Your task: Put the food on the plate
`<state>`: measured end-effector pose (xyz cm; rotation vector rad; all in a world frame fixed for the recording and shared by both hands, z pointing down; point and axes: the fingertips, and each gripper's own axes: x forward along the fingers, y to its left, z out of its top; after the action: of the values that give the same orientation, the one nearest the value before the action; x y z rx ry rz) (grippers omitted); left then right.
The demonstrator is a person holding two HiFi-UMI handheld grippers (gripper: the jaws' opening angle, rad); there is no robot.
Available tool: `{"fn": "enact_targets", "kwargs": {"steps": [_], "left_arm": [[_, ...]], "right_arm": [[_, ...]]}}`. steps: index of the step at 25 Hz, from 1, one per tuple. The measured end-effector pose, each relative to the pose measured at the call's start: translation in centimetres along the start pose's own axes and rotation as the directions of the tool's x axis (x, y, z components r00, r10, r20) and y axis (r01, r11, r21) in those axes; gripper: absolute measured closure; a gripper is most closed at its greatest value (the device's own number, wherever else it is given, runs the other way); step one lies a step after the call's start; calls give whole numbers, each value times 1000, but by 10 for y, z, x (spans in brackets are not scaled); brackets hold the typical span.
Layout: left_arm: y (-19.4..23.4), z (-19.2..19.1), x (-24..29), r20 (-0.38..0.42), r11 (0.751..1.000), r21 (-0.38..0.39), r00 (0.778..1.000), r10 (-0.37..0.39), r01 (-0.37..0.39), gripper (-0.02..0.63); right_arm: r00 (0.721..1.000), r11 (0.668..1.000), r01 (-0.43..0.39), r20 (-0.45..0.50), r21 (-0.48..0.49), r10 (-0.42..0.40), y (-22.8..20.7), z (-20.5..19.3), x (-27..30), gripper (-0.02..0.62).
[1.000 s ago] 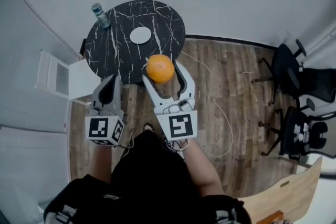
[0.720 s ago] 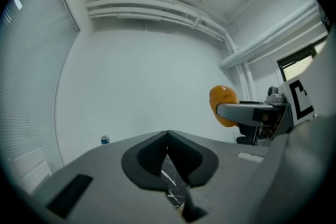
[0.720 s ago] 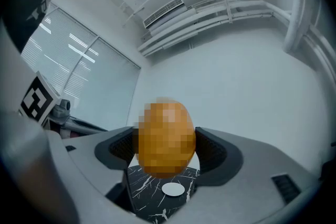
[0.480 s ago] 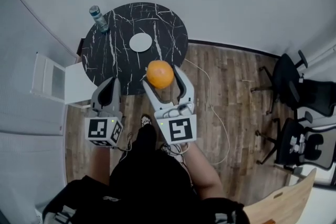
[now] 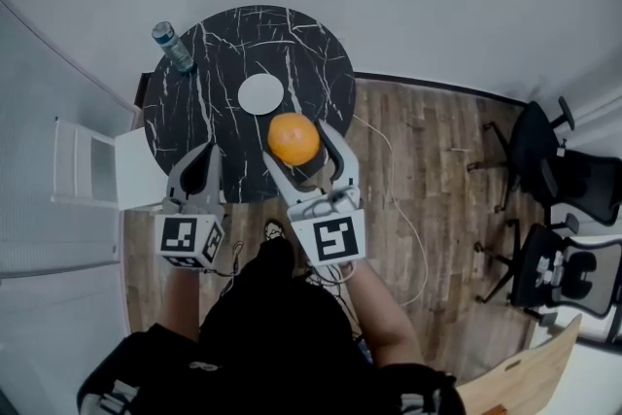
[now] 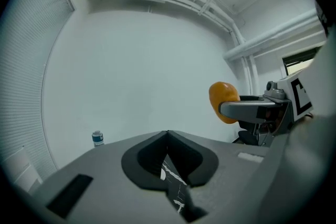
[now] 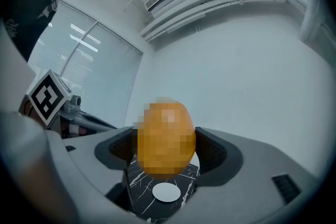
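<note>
An orange (image 5: 293, 138) is clamped between the jaws of my right gripper (image 5: 301, 147), held in the air above the near edge of the round black marble table (image 5: 209, 83). A small white plate (image 5: 260, 94) lies empty near the table's middle, just beyond the orange. In the right gripper view the orange (image 7: 165, 136) fills the jaw gap, with the plate (image 7: 166, 192) below it. My left gripper (image 5: 203, 157) is shut and empty at the table's near left edge. From the left gripper view the orange (image 6: 222, 99) shows off to the right.
A water bottle (image 5: 171, 47) stands at the table's far left edge, also small in the left gripper view as the bottle (image 6: 97, 138). A white stand (image 5: 92, 165) sits left of the table. Black office chairs (image 5: 559, 160) stand far right on the wooden floor; a white cable (image 5: 398, 209) trails there.
Both grippers and the person have come closer to the table: the orange, earlier at the table's near rim, now hangs over the tabletop just short of the plate.
</note>
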<state>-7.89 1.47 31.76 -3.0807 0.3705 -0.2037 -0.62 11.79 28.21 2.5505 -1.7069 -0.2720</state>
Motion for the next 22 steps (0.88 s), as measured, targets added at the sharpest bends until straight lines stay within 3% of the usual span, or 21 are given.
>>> {"fn": "enact_targets", "kwargs": {"steps": [5,13,22], "left_arm": [[35,-9,33,-37,999,17,999,-30,31,606],[69,-22,67,-64,995,-19,993,-102,101,606],[92,-37,91,-90,994,-58,991,-100,95,606]], "right_arm": [[999,1000,-11,-39,-27,10,-5,-13,38,265],[995,995,-49,-95,-81,41,2,-29,86,265],[978,979,-142,-176,-144,116,5,-52,124,265]]}}
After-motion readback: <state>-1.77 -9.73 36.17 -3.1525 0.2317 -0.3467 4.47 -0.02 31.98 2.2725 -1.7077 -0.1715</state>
